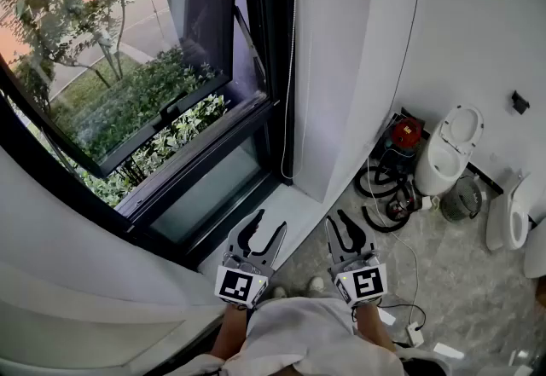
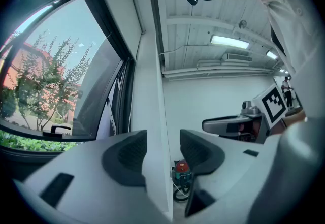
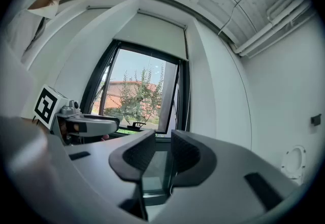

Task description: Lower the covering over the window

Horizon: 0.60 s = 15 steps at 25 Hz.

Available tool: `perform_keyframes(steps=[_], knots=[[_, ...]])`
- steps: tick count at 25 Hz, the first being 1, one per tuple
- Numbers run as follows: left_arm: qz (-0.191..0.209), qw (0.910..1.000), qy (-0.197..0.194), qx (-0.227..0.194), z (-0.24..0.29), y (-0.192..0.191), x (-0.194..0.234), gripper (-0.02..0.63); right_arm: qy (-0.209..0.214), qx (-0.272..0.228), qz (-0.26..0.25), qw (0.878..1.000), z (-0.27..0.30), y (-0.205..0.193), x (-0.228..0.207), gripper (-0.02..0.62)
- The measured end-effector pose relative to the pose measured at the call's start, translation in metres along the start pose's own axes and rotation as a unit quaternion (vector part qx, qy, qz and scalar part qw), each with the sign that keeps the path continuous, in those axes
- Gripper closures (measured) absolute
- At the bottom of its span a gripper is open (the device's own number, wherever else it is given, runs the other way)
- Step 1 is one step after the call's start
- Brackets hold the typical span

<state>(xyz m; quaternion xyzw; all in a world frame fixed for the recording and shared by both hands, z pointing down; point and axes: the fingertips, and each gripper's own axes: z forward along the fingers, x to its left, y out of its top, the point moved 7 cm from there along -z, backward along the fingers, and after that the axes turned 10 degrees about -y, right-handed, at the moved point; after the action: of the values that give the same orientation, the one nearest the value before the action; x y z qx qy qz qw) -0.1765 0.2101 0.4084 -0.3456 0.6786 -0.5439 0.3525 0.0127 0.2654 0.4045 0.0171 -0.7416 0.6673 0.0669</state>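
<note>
The black-framed window fills the left of the head view, its pane tilted open onto trees. In the right gripper view the white covering sits rolled up along the window's top edge. A thin pull cord hangs down the wall beside the frame. Both grippers are held low near the sill, apart from cord and window. My left gripper is open and empty. My right gripper stands open with a narrower gap and nothing between its pads.
A white wall pier stands right of the window. On the floor to the right are a red vacuum, coiled black hoses, a white toilet, a second fixture and a power strip.
</note>
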Motion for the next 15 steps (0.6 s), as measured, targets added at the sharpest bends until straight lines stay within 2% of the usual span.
perform_keyframes(steps=[7, 15], knots=[[-0.011, 0.9999, 0.000, 0.000, 0.008, -0.004, -0.001, 0.396, 0.006, -0.004, 0.000, 1.000, 0.008, 0.000, -0.004, 0.514], [0.000, 1.0000, 0.003, 0.000, 0.004, -0.007, 0.016, 0.399, 0.004, -0.008, 0.015, 1.000, 0.024, -0.001, 0.005, 0.506]])
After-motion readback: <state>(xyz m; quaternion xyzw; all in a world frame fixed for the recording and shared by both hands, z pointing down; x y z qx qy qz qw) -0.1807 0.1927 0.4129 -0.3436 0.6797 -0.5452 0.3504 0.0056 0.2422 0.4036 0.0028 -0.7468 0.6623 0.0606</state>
